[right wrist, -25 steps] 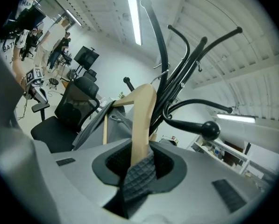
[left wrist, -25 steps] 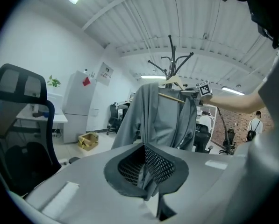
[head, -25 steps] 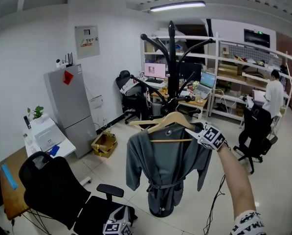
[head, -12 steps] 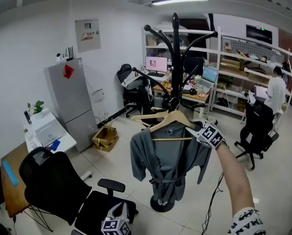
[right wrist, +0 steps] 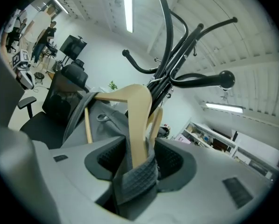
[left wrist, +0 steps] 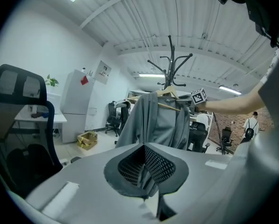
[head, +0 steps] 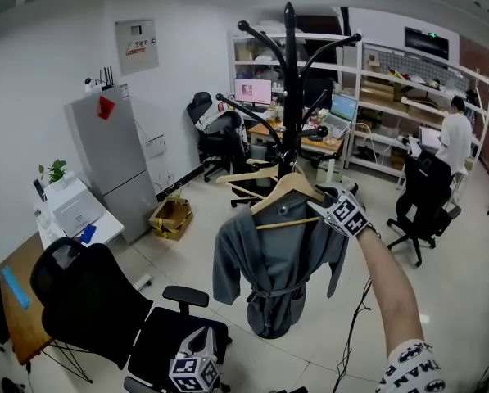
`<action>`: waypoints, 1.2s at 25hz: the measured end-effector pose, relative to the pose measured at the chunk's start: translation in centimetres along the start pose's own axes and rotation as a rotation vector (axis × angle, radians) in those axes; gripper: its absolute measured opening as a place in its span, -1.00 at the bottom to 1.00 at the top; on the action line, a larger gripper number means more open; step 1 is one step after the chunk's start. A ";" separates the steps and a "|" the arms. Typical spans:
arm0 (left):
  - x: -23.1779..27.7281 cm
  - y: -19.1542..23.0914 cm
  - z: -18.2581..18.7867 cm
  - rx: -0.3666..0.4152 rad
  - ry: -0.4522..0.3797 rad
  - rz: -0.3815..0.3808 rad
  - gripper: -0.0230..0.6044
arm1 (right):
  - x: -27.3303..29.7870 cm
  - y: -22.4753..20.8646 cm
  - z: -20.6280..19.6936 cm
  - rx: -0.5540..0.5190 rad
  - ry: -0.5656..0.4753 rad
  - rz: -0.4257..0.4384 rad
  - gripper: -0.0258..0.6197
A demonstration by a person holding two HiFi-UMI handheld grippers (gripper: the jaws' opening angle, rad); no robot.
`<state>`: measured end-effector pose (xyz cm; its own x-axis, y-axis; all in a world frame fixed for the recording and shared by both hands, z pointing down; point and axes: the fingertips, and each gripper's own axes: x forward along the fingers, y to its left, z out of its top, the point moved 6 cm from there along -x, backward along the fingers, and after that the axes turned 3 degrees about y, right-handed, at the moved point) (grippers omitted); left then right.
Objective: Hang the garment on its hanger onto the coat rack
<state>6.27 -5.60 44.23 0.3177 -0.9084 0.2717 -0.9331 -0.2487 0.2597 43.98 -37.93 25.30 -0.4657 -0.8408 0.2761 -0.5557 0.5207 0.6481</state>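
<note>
Releasing hanger on rack
Right gripper jaws have just been opening round hanger; back out straight. Left gripper clenched, empty.

Left gripper low (jaws together)

right gripper | fingers just opened | hanger loose between them

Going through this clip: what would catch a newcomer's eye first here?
The grey garment on its wooden hanger stands out, mid-frame in the head view against the tall black coat rack. The right tool, on an outstretched arm, is at one end of the hanger; its jaws have just been opening, with the hanger end and grey fabric between them.
</note>
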 end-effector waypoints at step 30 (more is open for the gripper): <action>-0.6 -5.0 3.2 0.115 0.026 -0.359 -0.92 | -22.4 25.4 3.9 0.631 -0.125 -0.306 -0.90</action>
<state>10.19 -4.88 39.78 0.6307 -0.7482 0.2058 -0.7739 -0.5871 0.2374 37.59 -5.31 32.83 -0.2797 -0.9593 0.0394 -0.9492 0.2824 0.1385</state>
